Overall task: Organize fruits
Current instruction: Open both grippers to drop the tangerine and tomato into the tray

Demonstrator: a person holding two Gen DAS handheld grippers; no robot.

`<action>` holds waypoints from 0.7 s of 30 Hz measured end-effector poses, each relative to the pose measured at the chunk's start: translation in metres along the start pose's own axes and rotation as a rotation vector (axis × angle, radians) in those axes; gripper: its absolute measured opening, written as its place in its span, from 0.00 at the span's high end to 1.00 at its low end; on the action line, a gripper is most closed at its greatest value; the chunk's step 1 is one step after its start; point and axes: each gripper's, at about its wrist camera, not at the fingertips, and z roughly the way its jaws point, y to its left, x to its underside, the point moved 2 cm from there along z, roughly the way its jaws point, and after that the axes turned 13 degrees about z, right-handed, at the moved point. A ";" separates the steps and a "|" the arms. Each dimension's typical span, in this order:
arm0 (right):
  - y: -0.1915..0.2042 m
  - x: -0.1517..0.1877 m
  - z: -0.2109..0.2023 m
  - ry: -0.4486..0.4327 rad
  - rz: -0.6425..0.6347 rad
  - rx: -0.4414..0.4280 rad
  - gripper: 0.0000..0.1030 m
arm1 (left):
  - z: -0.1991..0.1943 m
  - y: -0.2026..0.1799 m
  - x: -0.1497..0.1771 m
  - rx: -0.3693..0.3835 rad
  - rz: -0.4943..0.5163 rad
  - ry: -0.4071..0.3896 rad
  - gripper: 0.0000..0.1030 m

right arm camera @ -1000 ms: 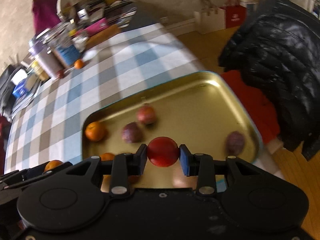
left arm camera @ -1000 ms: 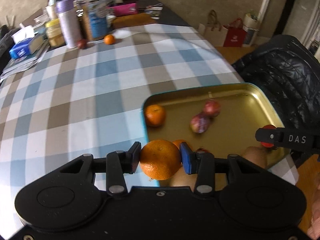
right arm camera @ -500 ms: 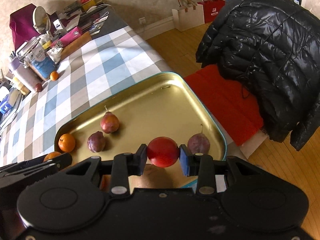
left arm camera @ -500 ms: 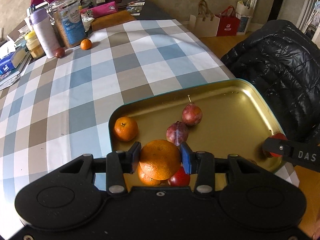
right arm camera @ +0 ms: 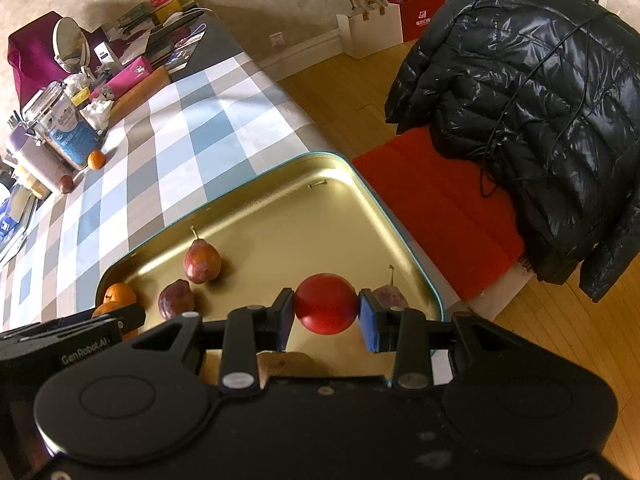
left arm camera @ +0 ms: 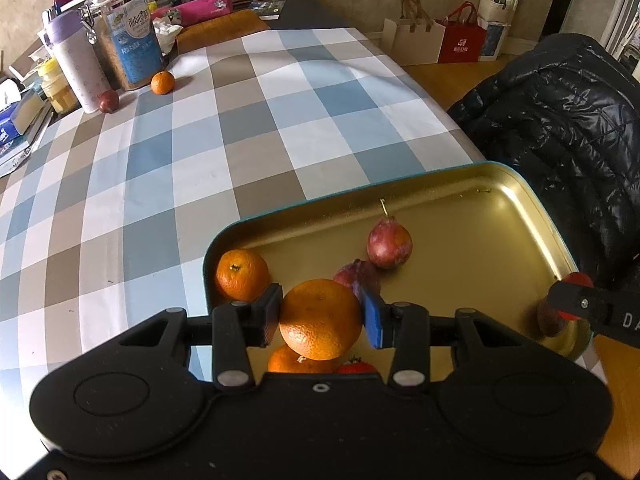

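L gripper (left arm camera: 321, 317) clamped narrow on an orange (left arm camera: 320, 319), R gripper (right arm camera: 325, 307) likewise on a red fruit (right arm camera: 326, 303), both above the gold tray (left arm camera: 516, 216). Vs a sec ago both grips unchanged, tray now lies more squarely under the L one. Checked tablecloth (left arm camera: 200, 140), black jacket (right arm camera: 532, 92) beside

Your left tool (left arm camera: 321, 316) is matte black plastic with blue pads (left arm camera: 372, 317), silver rivets and two round embossed discs. Your right tool (right arm camera: 325, 311) matches it, and white lettering marks each tool's side.
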 end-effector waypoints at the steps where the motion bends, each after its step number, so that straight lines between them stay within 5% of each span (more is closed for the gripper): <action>1: 0.000 -0.001 0.001 0.001 0.001 0.000 0.64 | 0.001 0.001 -0.001 0.002 -0.003 0.001 0.51; 21: 0.024 -0.020 0.016 -0.010 -0.047 -0.021 0.64 | 0.014 0.013 -0.022 0.013 -0.030 -0.012 0.49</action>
